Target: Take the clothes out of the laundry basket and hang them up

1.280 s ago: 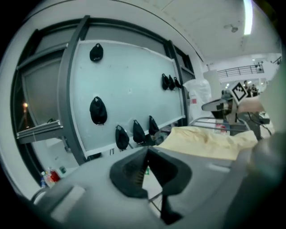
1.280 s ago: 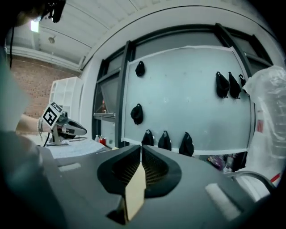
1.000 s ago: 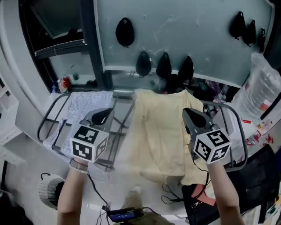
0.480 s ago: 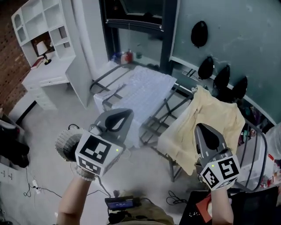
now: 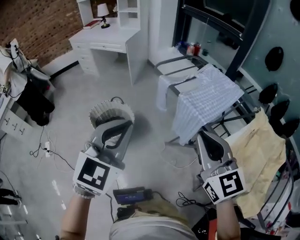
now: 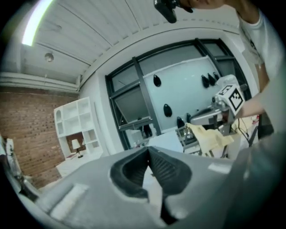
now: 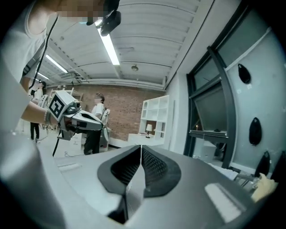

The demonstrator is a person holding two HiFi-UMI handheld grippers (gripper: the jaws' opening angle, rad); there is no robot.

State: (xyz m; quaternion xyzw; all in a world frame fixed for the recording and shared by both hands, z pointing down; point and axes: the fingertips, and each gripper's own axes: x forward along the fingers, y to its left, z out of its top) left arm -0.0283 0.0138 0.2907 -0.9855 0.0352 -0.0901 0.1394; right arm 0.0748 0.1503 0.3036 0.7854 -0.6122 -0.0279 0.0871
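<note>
The left gripper [image 5: 124, 123] is held with its jaws pressed together, and nothing is seen between them in the left gripper view [image 6: 148, 150]. The right gripper [image 5: 204, 134] is likewise closed, its ribbed pads meeting along one line with nothing clamped [image 7: 141, 148]. Two grippers are counted, each carried in one hand above the grey floor [image 5: 61, 117], well apart from one another.

One laundry basket [image 5: 104, 108], white and ribbed, is seen on the floor just beyond the tip of the left gripper and partly covered by it. What it contains cannot be told.

Beyond the right gripper, one dark drying rack [image 5: 228, 123] is seen. Two cloths are draped over it: a white checked cloth [image 5: 206, 98] nearer the middle and a pale yellow cloth [image 5: 262, 154] at the right edge.

Farther off, one white desk [image 5: 110, 40] stands by a brick wall [image 5: 37, 23], with one small lamp [image 5: 102, 9] on it.
</note>
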